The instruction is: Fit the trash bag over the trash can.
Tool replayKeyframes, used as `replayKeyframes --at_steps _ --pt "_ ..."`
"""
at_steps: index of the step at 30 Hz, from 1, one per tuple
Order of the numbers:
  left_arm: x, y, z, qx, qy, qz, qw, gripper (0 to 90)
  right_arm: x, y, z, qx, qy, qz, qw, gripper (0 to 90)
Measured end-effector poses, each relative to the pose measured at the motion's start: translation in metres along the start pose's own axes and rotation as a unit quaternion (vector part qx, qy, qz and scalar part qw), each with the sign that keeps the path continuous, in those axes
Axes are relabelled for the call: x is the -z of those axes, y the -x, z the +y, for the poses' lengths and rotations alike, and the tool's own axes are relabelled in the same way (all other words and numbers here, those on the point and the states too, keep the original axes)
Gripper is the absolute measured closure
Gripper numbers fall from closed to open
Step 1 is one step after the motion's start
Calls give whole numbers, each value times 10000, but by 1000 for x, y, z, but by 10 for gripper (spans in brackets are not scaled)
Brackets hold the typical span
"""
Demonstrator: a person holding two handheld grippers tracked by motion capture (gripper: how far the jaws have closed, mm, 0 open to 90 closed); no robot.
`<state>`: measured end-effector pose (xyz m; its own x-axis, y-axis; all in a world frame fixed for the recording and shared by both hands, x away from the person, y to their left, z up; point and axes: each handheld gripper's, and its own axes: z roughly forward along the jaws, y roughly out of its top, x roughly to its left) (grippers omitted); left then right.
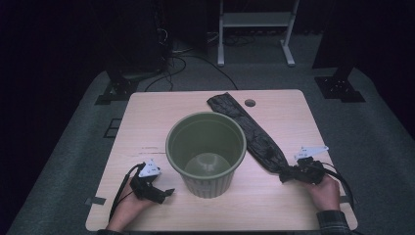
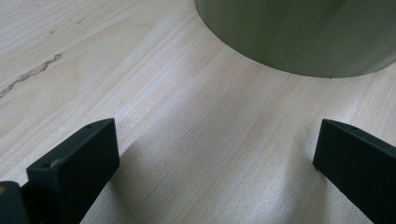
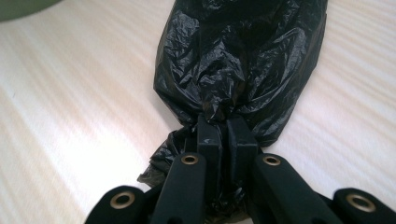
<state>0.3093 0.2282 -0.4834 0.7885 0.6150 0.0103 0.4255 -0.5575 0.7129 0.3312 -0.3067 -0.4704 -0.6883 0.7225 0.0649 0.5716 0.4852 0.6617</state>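
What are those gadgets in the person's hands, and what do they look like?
Two handheld grippers. The left gripper and right gripper are both black, each with two blocky jaws, a grey three-cornered plate on top and a trailing black cable. Brass-coloured rivets dot the right one's arms. A plaid cuff covers the right wrist.

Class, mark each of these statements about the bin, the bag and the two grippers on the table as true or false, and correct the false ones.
1. The right gripper is shut on the black bag. True.
2. The bag lies inside the green bin. False: it lies flat on the table, beside the bin.
3. The left gripper is open with nothing between its jaws. True.
4. The bin lies on its side. False: it stands upright, mouth up.
5. The left gripper holds the bin's rim. False: it rests on the table beside the bin, apart from it.
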Motion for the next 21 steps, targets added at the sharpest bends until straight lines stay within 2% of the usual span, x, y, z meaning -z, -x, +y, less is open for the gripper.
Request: replayKeyframes --at_steps 16,18,19,21 --pt "0 0 0 -8 -2 1 10000 0 38 -11 -42 -121 -85 -121 9998 857" --pt "0 0 0 -8 -2 2 10000 0 43 -12 -48 -150 -86 -159 9997 835" --pt "0 0 0 -8 -2 1 10000 0 45 -12 -50 -158 -84 -187 9997 796" --pt "0 0 0 -7 -1 2 10000 0 50 -12 -51 -212 27 -310 9993 612"
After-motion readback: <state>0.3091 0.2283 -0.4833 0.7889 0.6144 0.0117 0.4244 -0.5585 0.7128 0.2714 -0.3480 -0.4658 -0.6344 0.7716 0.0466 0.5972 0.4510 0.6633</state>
